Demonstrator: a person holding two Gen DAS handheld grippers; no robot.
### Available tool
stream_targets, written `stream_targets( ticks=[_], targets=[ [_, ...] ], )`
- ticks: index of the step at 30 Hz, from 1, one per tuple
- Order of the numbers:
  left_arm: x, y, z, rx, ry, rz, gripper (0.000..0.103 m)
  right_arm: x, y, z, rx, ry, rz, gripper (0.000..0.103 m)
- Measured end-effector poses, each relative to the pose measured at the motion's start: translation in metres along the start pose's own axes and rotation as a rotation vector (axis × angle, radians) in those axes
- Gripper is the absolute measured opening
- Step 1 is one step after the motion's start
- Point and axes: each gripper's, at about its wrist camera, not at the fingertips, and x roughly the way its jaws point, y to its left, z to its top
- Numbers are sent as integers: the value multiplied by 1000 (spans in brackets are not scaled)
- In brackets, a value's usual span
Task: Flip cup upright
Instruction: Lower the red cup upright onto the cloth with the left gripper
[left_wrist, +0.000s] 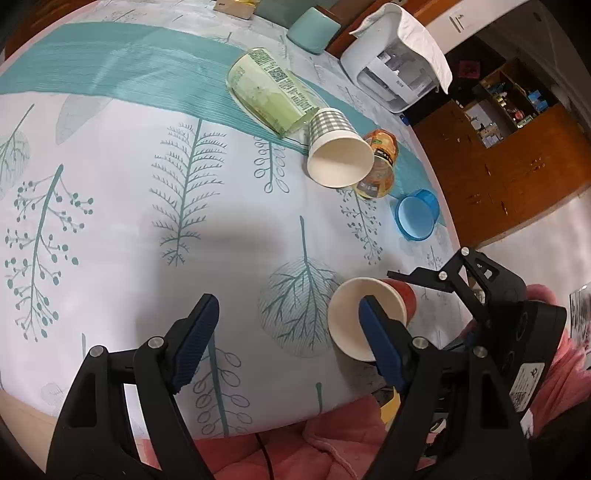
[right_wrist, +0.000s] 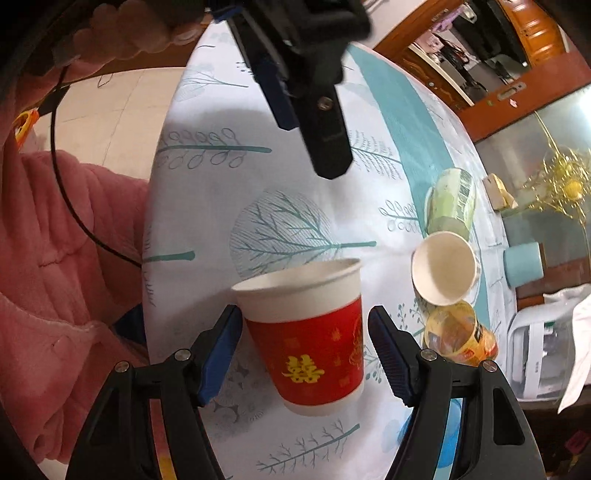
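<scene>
A red paper cup with gold characters and a white rim (right_wrist: 308, 341) lies on its side on the tablecloth, between the open blue pads of my right gripper (right_wrist: 304, 354); the pads stand just clear of its sides. In the left wrist view the same cup (left_wrist: 364, 317) shows its white inside, partly behind one finger. My left gripper (left_wrist: 284, 341) is open and empty above the cloth, left of the cup. The right gripper's body (left_wrist: 491, 295) sits just behind the cup.
Further back lie a checked paper cup (left_wrist: 338, 155), a green cup (left_wrist: 267, 92), an orange cup (left_wrist: 378, 166) and a blue lid (left_wrist: 417, 218). A white appliance (left_wrist: 395, 70) stands at the table's far edge. My pink sleeve (right_wrist: 48, 277) is at the near edge.
</scene>
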Motion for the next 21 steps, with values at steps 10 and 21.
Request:
stream_targets(
  ticks=[10,21],
  targets=[
    [-1,-2,2,-22,5,5,76,-3,0,10,29,-78,18,70],
    [-21,-4,-5,-66,-70,28,76,-38,-24,-10,462,-341,-50,70]
  ],
)
